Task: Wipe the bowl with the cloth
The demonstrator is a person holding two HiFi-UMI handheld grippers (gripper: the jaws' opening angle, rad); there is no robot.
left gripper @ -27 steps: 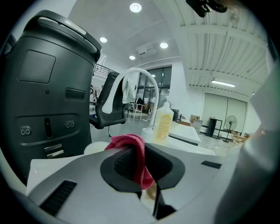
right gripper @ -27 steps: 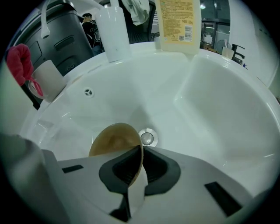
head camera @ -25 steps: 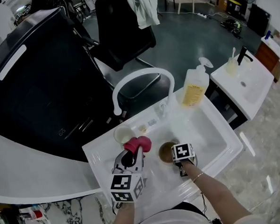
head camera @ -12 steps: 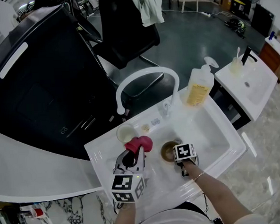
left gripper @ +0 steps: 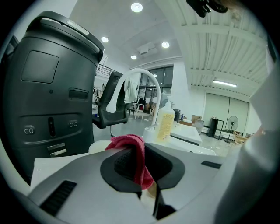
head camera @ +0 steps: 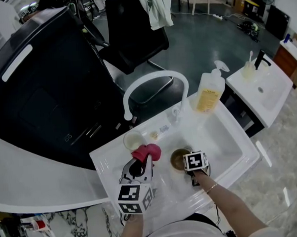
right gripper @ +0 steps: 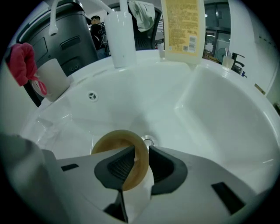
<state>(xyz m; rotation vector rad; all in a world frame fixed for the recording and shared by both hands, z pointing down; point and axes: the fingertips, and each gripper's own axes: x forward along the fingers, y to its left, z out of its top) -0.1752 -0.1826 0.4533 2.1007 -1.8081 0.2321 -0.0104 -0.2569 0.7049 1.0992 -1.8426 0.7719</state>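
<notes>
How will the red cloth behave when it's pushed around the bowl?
Probably floppy: the cloth droops in folds from the left gripper. Likely light: one pinch holds the whole bunch up. Pushed, it should crumple against the bowl, not slide stiffly.

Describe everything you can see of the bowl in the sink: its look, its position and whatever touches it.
The bowl is small, round and tan, with a smooth, thick rim, and looks like plastic or glazed ceramic. Nothing shows inside it. It sits opening-up on the floor of the white sink, right beside the drain. The right gripper straddles its near rim, one jaw inside and one outside. Those jaws have just been opening, so the rim seems no longer clamped.
</notes>
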